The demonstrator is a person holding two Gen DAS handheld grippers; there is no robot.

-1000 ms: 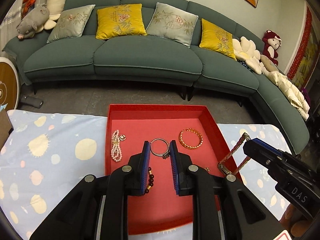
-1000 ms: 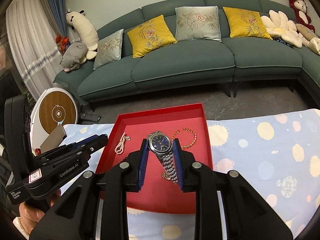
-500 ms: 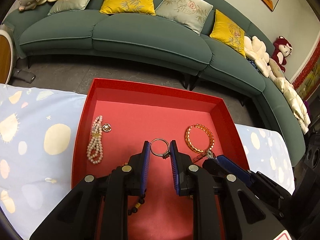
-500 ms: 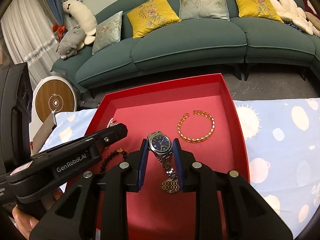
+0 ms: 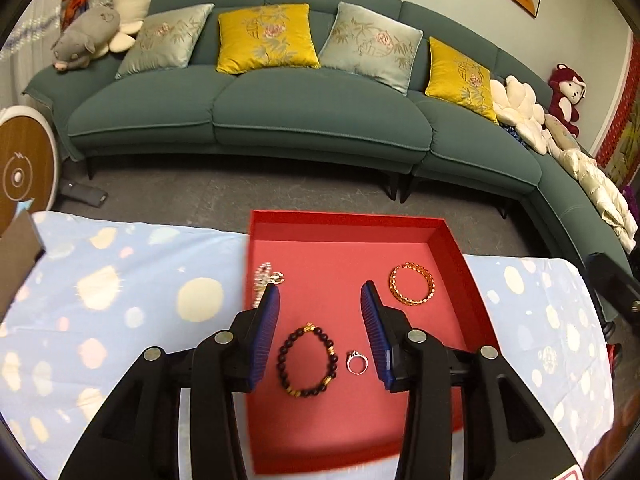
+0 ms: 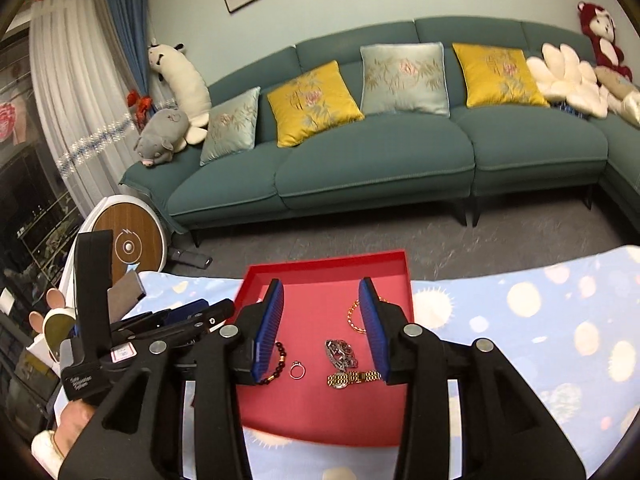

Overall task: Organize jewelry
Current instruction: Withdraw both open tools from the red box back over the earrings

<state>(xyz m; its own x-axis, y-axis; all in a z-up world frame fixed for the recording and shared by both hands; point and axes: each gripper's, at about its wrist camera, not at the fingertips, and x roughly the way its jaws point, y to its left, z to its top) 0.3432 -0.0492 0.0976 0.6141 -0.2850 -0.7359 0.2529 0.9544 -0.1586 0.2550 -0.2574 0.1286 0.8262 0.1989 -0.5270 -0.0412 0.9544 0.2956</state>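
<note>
Both jaws opening, empty: left gripper (image 5: 320,300) over silver ring (image 5: 356,362), right gripper (image 6: 321,298) over steel wristwatch (image 6: 340,354), in red tray (image 5: 340,224).

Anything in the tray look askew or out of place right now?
The watch lies crumpled near the tray's front, band folded rather than flat. The ring, dark bead bracelet and gold bracelet lie flat and apart.

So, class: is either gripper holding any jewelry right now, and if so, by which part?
Nothing is held. The left gripper and right gripper are both opening with nothing between the pads; the ring and watch lie in the red tray.
</note>
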